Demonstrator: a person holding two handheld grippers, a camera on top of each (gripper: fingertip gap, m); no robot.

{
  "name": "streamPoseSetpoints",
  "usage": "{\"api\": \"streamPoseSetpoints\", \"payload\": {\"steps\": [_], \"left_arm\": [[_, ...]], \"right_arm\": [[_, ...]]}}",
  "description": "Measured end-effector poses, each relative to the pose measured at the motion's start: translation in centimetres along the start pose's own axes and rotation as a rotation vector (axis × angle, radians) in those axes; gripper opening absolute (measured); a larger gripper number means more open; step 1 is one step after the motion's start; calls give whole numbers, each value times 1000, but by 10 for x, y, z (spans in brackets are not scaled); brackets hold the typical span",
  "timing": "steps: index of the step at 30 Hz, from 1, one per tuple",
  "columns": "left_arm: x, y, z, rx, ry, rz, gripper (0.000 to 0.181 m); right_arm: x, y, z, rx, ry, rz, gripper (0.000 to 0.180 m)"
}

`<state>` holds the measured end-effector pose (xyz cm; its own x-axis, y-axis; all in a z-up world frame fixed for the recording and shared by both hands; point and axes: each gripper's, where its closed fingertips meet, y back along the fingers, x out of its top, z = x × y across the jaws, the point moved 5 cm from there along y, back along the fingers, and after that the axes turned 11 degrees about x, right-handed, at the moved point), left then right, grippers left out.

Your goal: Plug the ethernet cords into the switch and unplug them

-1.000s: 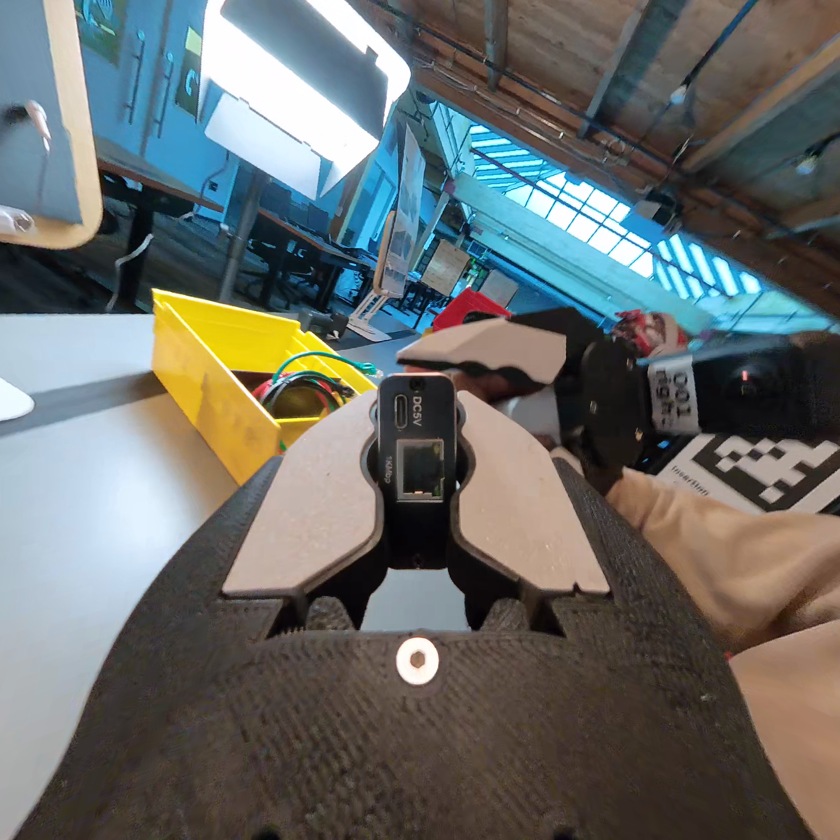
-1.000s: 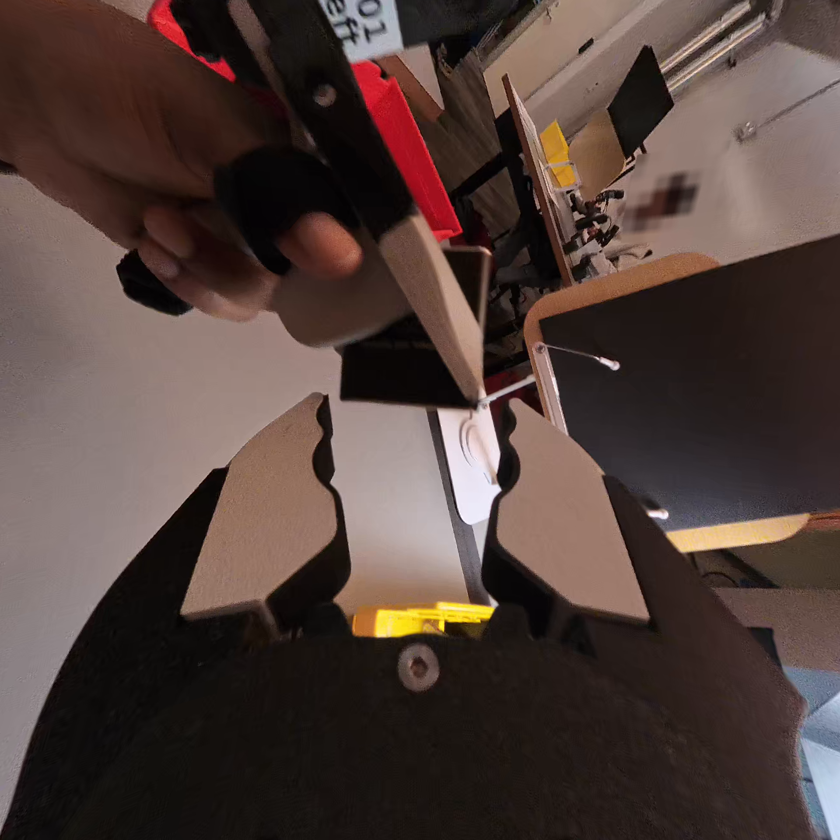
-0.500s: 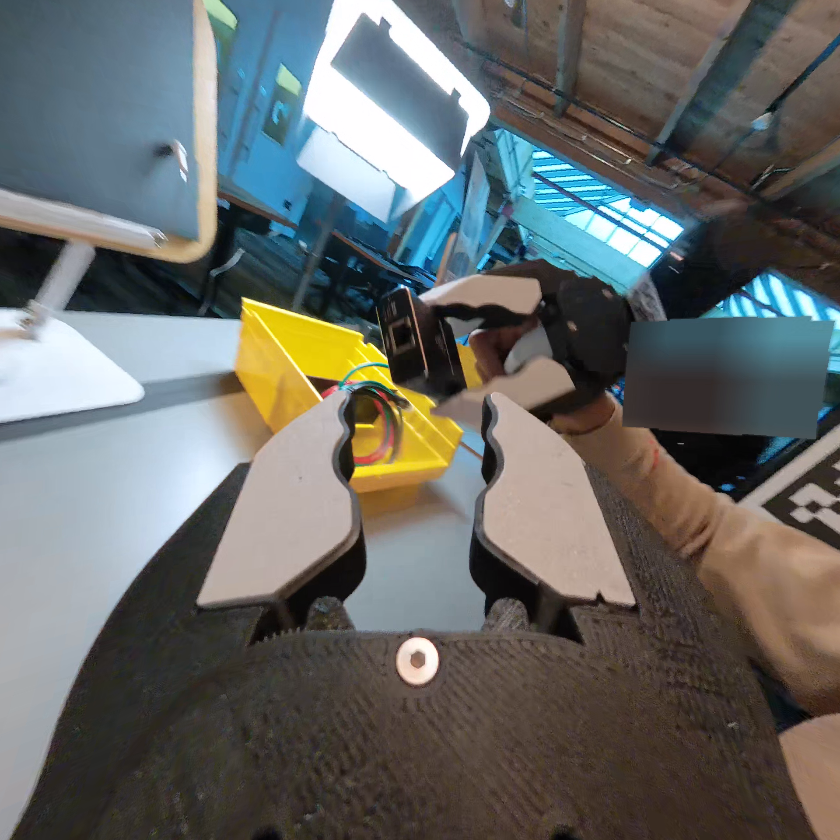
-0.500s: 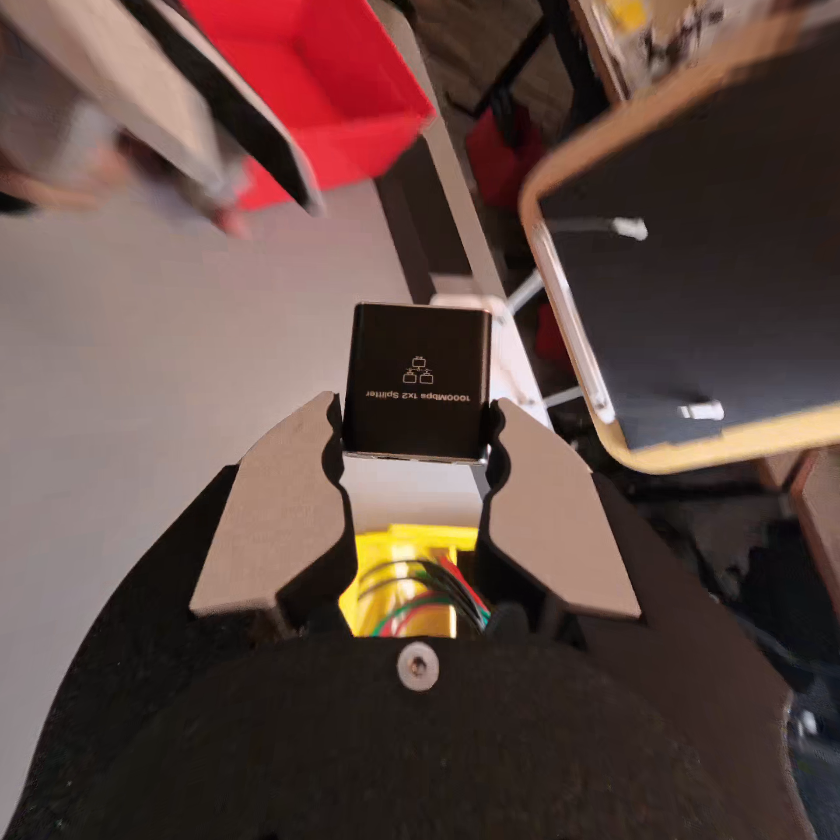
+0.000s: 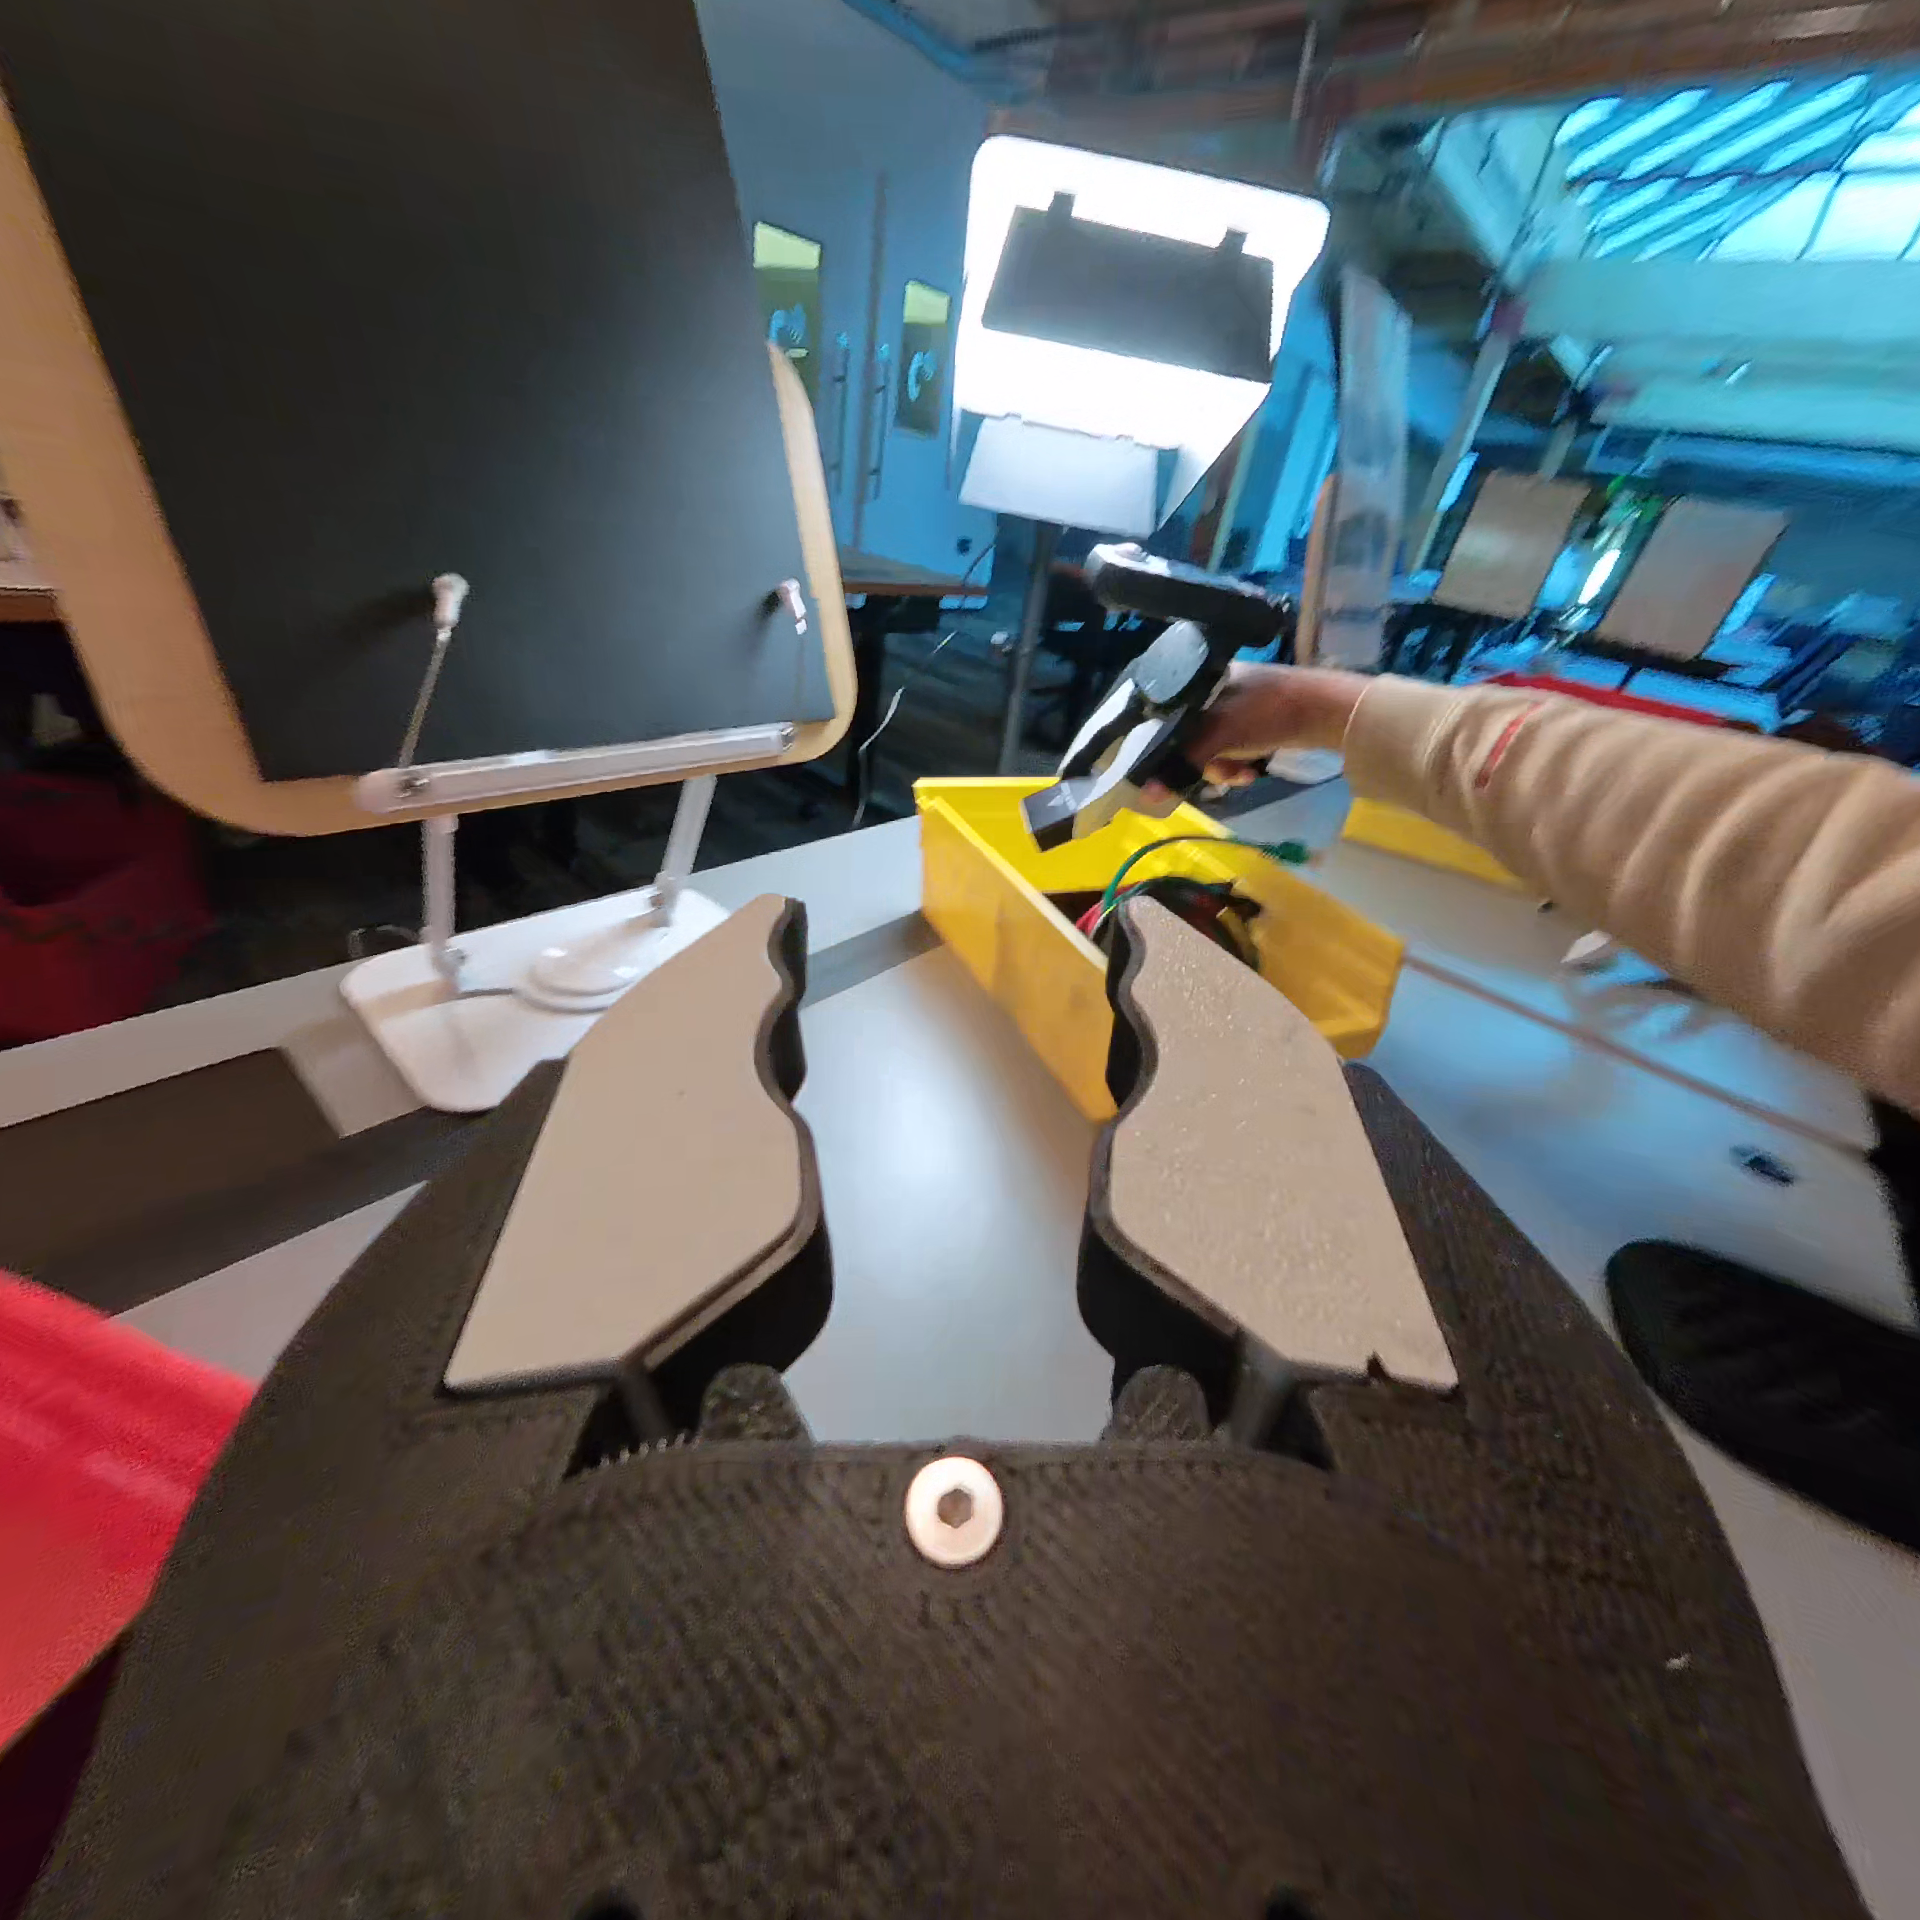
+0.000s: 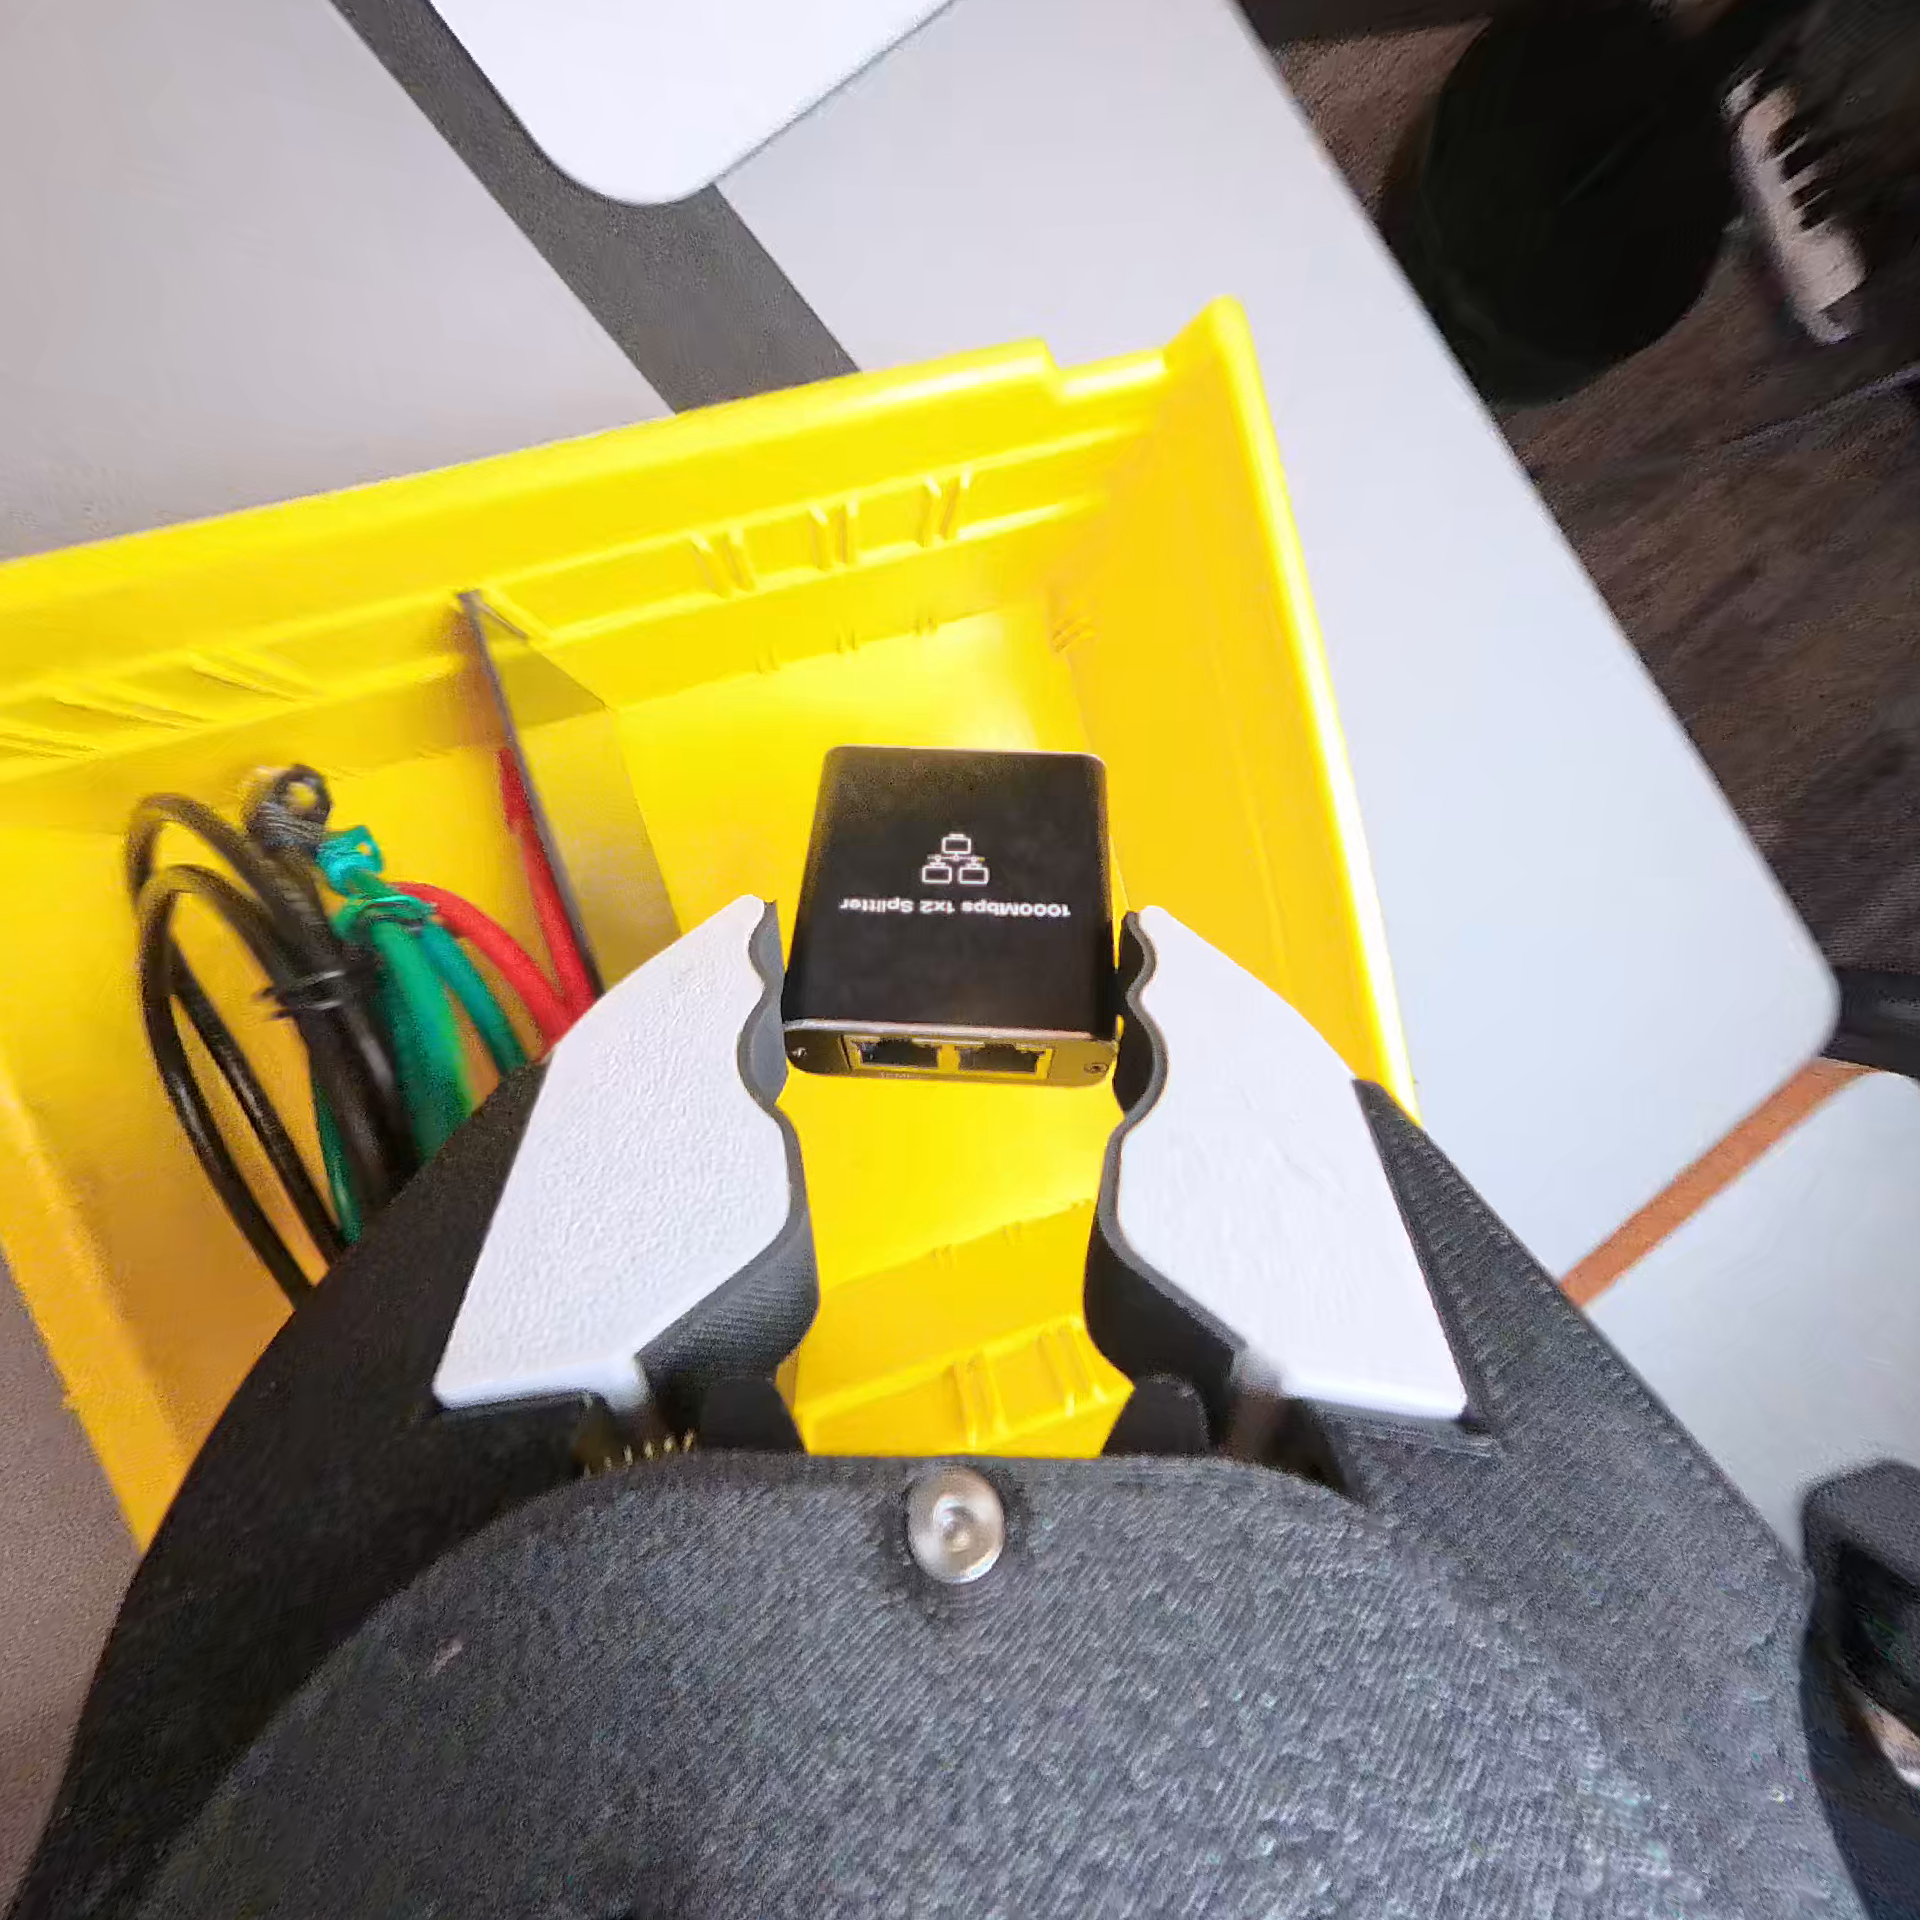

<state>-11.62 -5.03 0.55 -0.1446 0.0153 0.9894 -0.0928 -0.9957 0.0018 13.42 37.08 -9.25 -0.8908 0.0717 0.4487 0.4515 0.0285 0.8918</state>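
Hovering over the yellow bin (image 6: 1195, 582), the right claw (image 6: 951, 997) clamps the switch (image 6: 951, 894), ports facing back for cords (image 6: 416, 987); left claw (image 5: 951, 997) released, empty.

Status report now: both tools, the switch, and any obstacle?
Left tool open, empty. Right tool shut on black switch, above yellow bin. Ethernet cords bundled in bin's other compartment, none plugged. Nothing in the way.
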Motion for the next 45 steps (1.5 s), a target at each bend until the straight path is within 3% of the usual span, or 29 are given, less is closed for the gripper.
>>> {"api": "streamPoseSetpoints", "payload": {"steps": [1,6,13,19,26,30,33,35,39,43,45], "left_arm": [[-3,4,-7,19,-31,-24,56],[-28,34,-44,134,-163,-135,57],[-60,64,-75,202,-101,-203,56],[-69,70,-78,193,-113,-255,59],[-87,72,-89,207,-239,-399,59],[-101,73,-96,190,-295,-484,61],[-110,77,-97,166,-355,-555,61],[-118,82,-97,155,-422,-630,64],[-133,89,-102,158,-582,-789,69],[-151,88,-121,187,-750,-951,76],[-159,85,-130,174,-795,-1001,68]], "right_arm": [[-3,-9,5,20,-8,-11,61],[-15,-49,18,86,-13,-69,61],[-14,-65,21,99,-16,-144,62],[-35,-55,31,-100,32,-360,68],[7,36,-4,-259,133,9,70],[23,93,-69,-263,173,308,67],[13,106,-131,-271,231,387,65],[-2,94,-170,-260,257,367,63],[-41,32,-217,-211,275,146,67],[-74,-33,-205,-244,244,-106,76],[-80,-55,-197,-217,230,-164,63]]}}
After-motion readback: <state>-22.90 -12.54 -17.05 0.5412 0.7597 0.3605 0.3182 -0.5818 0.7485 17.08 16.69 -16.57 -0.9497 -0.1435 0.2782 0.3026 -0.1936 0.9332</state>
